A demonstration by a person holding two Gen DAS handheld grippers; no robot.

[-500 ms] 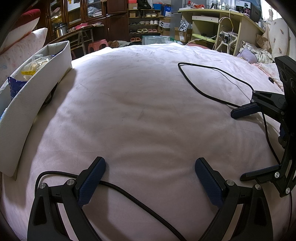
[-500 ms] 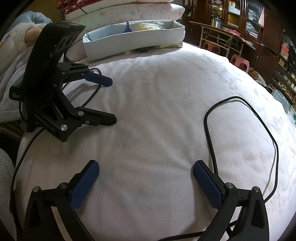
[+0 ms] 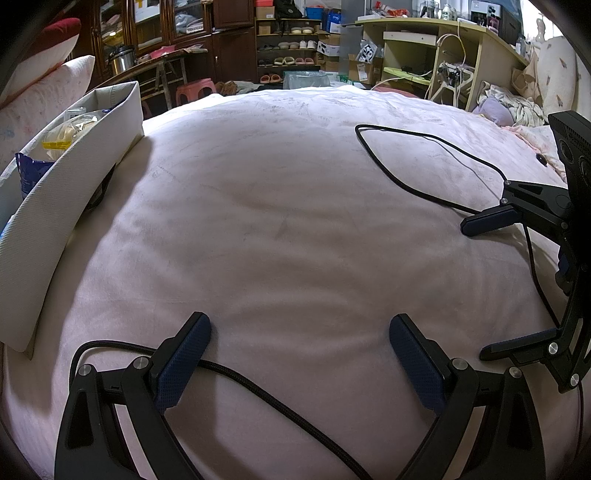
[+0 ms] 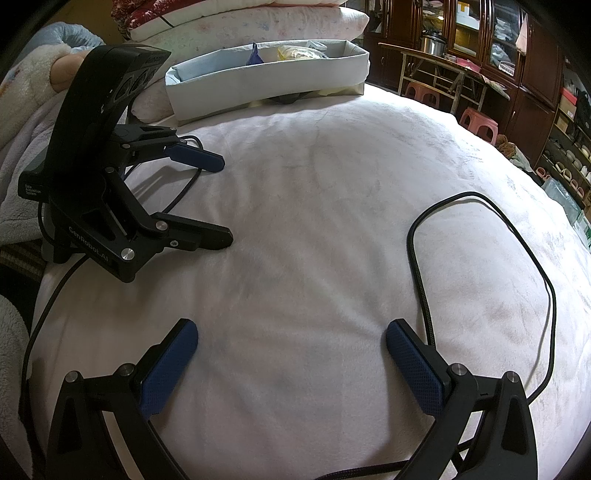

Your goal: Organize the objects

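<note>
A long white fabric organiser box (image 3: 70, 192) lies along the left edge of the bed; it also shows at the back in the right wrist view (image 4: 266, 79). It holds a yellow packet (image 3: 70, 129) and a blue packet (image 3: 27, 171). My left gripper (image 3: 299, 354) is open and empty, low over the pale pink blanket (image 3: 288, 221); it shows from the side in the right wrist view (image 4: 225, 201). My right gripper (image 4: 291, 358) is open and empty, low over the blanket; it shows at the right in the left wrist view (image 3: 476, 288).
Black cables loop on the blanket (image 3: 406, 173) (image 4: 517, 258), and one runs under my left gripper (image 3: 258, 391). Pillows (image 4: 251, 18) are stacked behind the box. Cabinets, pink stools (image 4: 480, 123), shoe shelves and a desk (image 3: 443, 48) stand beyond the bed.
</note>
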